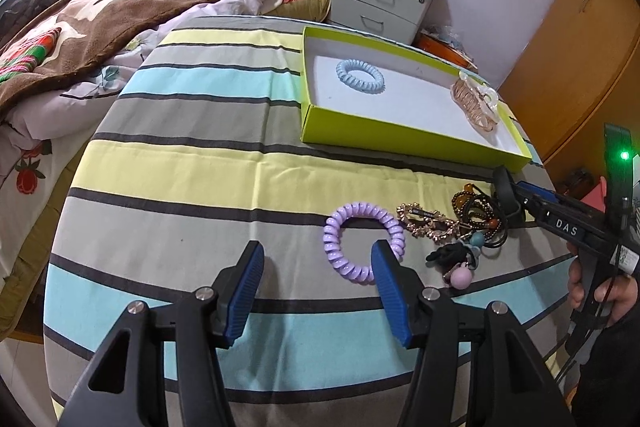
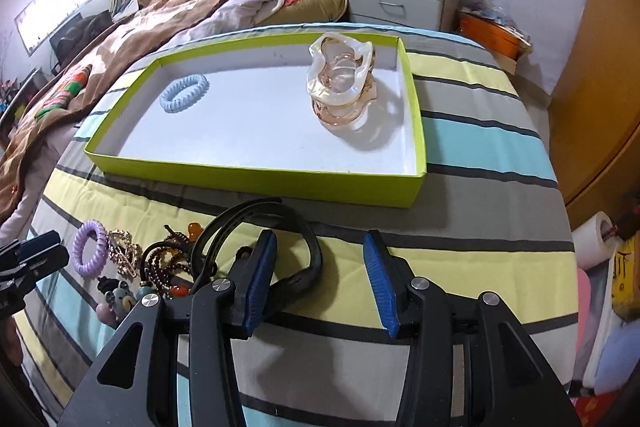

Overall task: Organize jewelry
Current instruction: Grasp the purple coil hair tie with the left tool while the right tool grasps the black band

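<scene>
Two pieces already lie in the shallow lime-green cardboard tray (image 2: 256, 183) with a white floor: a pale blue coiled hair tie (image 2: 185, 93) toward its left end and a clear peach-tinted claw clip (image 2: 342, 83) toward its right end. On the striped cloth-covered desk (image 1: 192, 155), just beside the tray's near edge, sits the remaining heap: a lilac coiled hair tie (image 1: 362, 241), a gold rhinestone clip (image 1: 426, 225), dark beaded bracelets (image 1: 478, 213), a black hair tie with round charms (image 1: 456, 259) and a black plastic headband (image 2: 276, 247). The left tool (image 1: 318, 259) is spread, its right pad over the lilac tie's rim. The right tool (image 2: 320, 251) is spread too, its left pad inside the headband's arc.
</scene>
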A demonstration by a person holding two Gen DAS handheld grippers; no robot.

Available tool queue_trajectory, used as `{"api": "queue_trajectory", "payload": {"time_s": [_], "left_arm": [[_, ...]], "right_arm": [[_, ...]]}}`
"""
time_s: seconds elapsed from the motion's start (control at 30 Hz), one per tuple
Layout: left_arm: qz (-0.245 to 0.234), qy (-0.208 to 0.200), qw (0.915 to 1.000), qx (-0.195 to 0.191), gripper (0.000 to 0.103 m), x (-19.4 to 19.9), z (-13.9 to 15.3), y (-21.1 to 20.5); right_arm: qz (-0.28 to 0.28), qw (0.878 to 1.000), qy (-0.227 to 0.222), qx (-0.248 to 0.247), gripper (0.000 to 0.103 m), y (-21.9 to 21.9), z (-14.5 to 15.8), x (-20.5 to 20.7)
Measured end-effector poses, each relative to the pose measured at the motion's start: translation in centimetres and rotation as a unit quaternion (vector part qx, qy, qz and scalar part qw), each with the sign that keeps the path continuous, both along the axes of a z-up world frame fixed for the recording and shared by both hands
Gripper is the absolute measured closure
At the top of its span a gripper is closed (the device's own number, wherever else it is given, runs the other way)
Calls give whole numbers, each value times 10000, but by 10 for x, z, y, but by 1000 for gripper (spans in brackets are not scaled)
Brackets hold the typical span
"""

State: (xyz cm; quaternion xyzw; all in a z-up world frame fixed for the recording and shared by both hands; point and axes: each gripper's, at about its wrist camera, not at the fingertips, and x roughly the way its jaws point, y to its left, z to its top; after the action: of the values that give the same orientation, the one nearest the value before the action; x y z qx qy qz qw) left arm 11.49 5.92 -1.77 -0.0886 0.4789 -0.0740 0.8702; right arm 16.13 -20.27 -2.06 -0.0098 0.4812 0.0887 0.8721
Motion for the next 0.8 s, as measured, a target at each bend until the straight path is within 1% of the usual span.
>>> {"api": "queue_trajectory", "payload": {"time_s": [0.07,0.1,0.13,0.2,0.23,0.27,0.33,0.5,0.8], "left_arm": [[14,29,10000,16,45,1,-2,1],[19,41,10000,26,45,2,-2,1],[34,52,10000,40,45,2,-3,1],[28,59,10000,65,45,3,-4,1],[25,62,9999,81,45,3,-4,0],[12,64,9999,108,45,3,-4,-1],[0,76,9998,160,45,3,-4,-1],[-13,66,9996,269,45,8,-5,-4],[-108,-75,9975,691,45,14,-7,-17]], "right_arm": [[0,10000,2,-36,57,0,0,-1],[-9,10000,0,-71,63,1,0,-1],[-9,10000,-7,-96,73,1,0,-2],[-24,9998,-25,-187,83,1,0,-3],[-22,9998,-27,-189,86,1,1,-3],[-3,9998,-29,-184,87,1,1,-3],[15,9998,-54,-192,96,0,1,-4],[-72,9997,-190,-168,98,-5,6,-9],[-320,9985,-417,115,98,-22,19,-23]]}}
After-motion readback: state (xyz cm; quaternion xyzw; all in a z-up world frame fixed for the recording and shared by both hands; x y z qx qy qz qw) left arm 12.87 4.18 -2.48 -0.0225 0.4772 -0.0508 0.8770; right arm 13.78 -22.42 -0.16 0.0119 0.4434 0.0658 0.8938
